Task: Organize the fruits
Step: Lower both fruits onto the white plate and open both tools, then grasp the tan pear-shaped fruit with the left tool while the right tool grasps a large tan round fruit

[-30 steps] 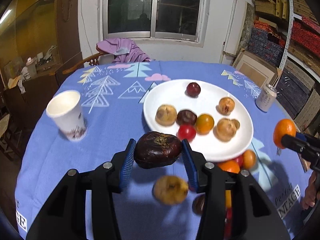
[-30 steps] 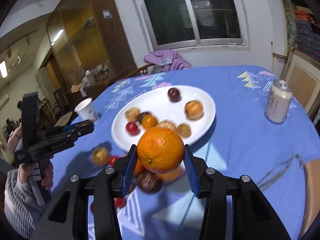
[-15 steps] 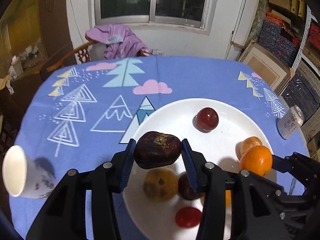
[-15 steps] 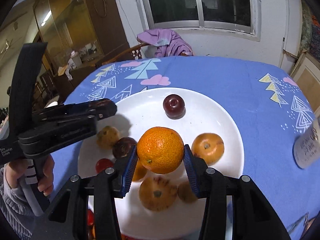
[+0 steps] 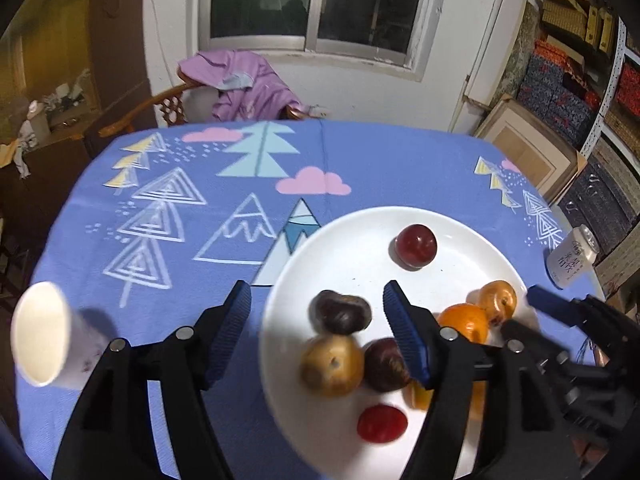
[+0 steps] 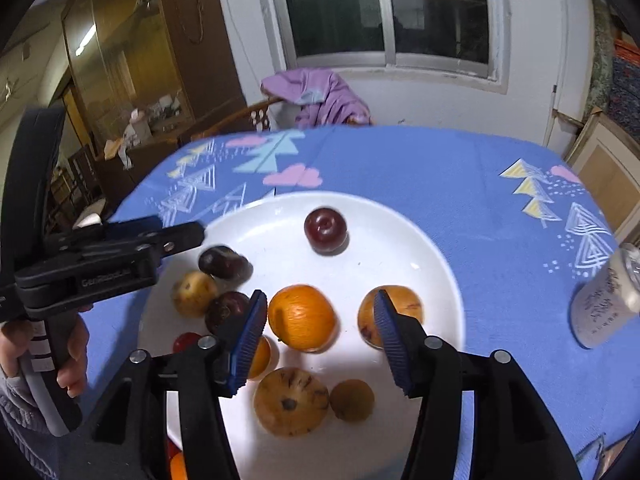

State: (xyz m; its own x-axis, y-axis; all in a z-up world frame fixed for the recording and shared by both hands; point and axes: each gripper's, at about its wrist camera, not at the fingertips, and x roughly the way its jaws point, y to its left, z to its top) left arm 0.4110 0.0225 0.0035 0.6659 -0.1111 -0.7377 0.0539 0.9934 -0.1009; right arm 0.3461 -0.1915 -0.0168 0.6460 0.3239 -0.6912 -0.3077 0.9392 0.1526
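A white plate (image 5: 360,240) (image 6: 400,232) on the blue tablecloth holds several fruits. My left gripper (image 5: 316,304) is open above the plate's left part; the dark wrinkled fruit (image 5: 341,312) (image 6: 223,262) lies loose on the plate between its fingers. My right gripper (image 6: 320,316) is open; the orange (image 6: 301,317) (image 5: 464,322) lies on the plate between its fingers. A dark red plum (image 5: 415,246) (image 6: 325,230) sits at the plate's far side. Yellow-brown fruits (image 6: 291,401) and a small red fruit (image 5: 382,423) lie nearer.
A white paper cup (image 5: 44,340) stands at the table's left. A drink can (image 5: 572,256) (image 6: 608,300) stands at the right. A chair with a purple cloth (image 5: 240,84) is behind the table. Boxes and shelves line the right wall.
Both grippers have opened over the plate. The left one let go of the dark wrinkled fruit and the right one let go of the orange; both fruits now lie on the plate.
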